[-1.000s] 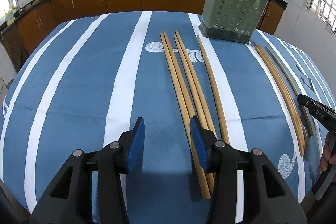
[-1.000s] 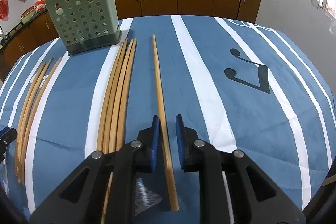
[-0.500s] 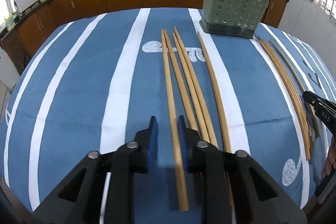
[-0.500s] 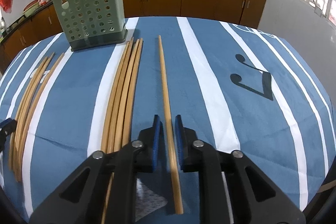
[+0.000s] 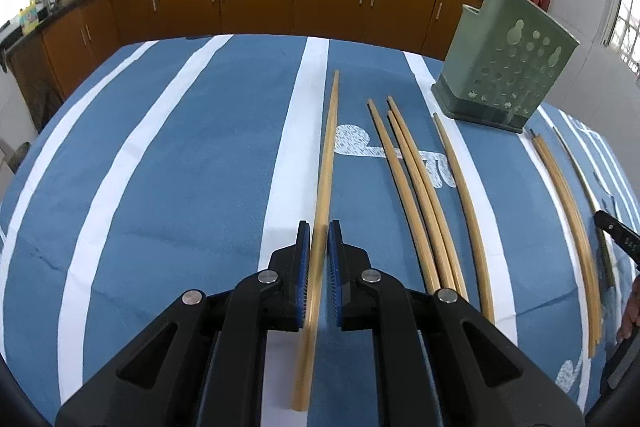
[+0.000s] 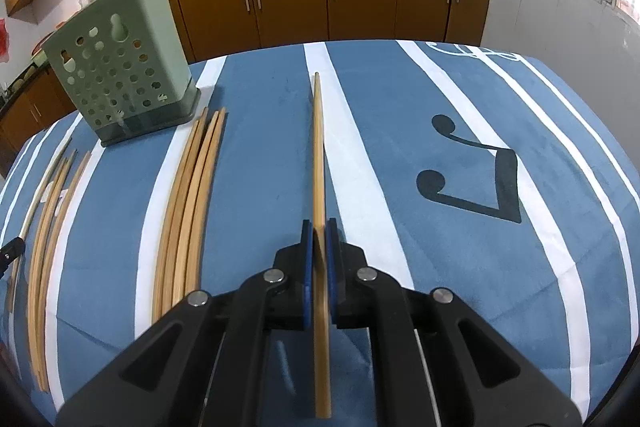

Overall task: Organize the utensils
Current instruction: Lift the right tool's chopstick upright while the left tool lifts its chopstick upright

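Note:
My left gripper (image 5: 319,231) is shut on a long bamboo chopstick (image 5: 328,147) and holds it above the blue striped cloth, pointing away. My right gripper (image 6: 319,229) is shut on another bamboo chopstick (image 6: 318,147), also lifted off the cloth. A green perforated utensil holder (image 5: 506,67) stands upright at the far right of the left wrist view and at the far left of the right wrist view (image 6: 120,75). Several more chopsticks (image 5: 416,187) lie on the cloth right of the left gripper, and another bundle (image 6: 188,203) lies left of the right gripper.
The table has a blue cloth with white stripes (image 5: 160,167) and a black music note print (image 6: 472,183). More chopsticks (image 5: 568,219) lie near the right edge in the left wrist view. Wooden kitchen cabinets (image 5: 256,3) run behind the table.
My left gripper closed on a chopstick and lifted it clear of the others, shifting left. My right gripper, closed on its chopstick throughout, raised it off the cloth.

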{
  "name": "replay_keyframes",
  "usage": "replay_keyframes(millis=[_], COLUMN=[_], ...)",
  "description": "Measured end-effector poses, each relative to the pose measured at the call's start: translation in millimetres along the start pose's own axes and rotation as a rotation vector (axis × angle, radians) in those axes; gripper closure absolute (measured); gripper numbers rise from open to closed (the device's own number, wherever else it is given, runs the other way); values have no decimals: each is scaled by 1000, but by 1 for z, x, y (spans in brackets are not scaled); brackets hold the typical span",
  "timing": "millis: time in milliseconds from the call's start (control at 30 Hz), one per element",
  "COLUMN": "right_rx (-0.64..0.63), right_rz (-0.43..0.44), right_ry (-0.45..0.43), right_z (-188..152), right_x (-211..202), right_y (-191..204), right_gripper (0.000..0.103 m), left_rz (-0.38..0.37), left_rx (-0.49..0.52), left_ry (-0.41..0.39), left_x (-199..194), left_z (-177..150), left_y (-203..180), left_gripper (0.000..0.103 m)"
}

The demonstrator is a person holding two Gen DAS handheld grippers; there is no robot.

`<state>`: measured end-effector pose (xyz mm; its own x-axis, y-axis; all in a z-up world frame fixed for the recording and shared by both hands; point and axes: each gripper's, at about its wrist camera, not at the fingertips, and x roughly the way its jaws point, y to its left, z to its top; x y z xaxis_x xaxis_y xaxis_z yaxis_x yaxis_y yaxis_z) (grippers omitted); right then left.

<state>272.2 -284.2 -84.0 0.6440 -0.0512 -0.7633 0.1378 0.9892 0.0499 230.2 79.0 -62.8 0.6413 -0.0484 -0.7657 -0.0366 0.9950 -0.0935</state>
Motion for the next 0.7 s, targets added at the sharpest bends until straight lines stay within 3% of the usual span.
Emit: replay_keyframes(millis=[600, 700], right_rx=[-35, -24], right_rz=[0, 12], right_ry=[11, -29], right_z=[-15, -12], right_x=[-13, -28], right_y=[0, -2], right_gripper=[95, 95], left_rz=[19, 8], left_rx=[33, 25], left_ry=[9, 11], left_x=[-13, -19], left_z=[-16, -14], left_y=[1, 4], left_gripper=[94, 95])
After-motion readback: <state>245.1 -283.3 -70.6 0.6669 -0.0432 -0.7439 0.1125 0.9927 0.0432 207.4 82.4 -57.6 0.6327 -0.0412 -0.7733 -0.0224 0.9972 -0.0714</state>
